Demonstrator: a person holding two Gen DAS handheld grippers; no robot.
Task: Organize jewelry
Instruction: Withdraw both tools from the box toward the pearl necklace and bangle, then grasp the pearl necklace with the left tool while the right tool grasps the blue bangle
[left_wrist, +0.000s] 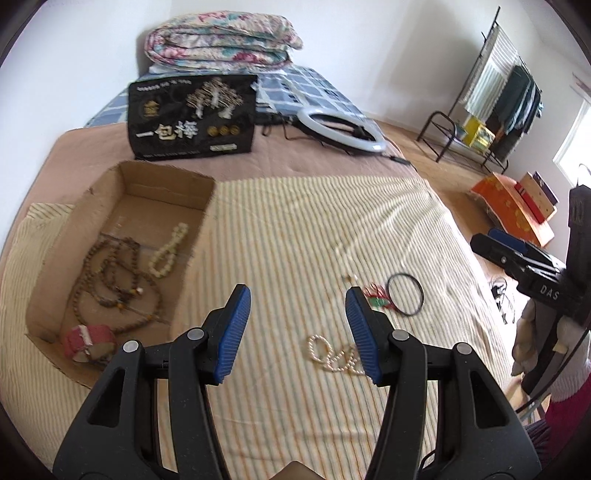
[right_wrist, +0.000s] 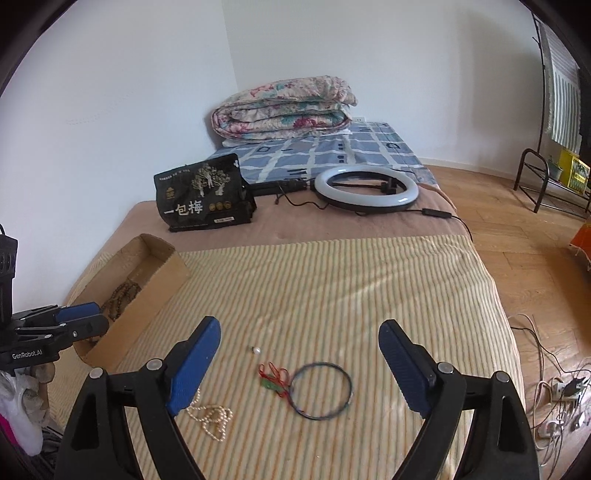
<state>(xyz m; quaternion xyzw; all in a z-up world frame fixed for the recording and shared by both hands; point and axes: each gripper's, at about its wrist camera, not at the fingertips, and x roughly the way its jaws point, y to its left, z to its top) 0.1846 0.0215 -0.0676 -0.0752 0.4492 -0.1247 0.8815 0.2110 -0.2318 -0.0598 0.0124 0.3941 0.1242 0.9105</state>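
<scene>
Sorting loose pieces into the cardboard box (left_wrist: 122, 206), we hold both the left gripper (left_wrist: 295, 325) and right gripper (right_wrist: 295, 369) spread wide and empty. Next we judge the pearl necklace (right_wrist: 210, 417) on the striped blanket (right_wrist: 332, 280) needs pinching, near the black bangle (right_wrist: 320, 390).

Striped blanket (right_wrist: 332, 288): broad middle and far stretch bare, open to approach from above.
Near edge: pearl necklace (right_wrist: 212, 417), red-corded pendant (right_wrist: 273, 378), black ring (right_wrist: 320, 390) and a single bead (right_wrist: 256, 350) lie close together, with narrow gaps between them.
Left: cardboard box (left_wrist: 122, 206), open top, upright walls blocking entry from the side; floor largely taken by brown bead strands (left_wrist: 114, 280), white bracelet (left_wrist: 168, 251) and pink band (left_wrist: 88, 341).
Far: black bag (right_wrist: 205, 201) and ring light (right_wrist: 365, 186) with trailing cable.
</scene>
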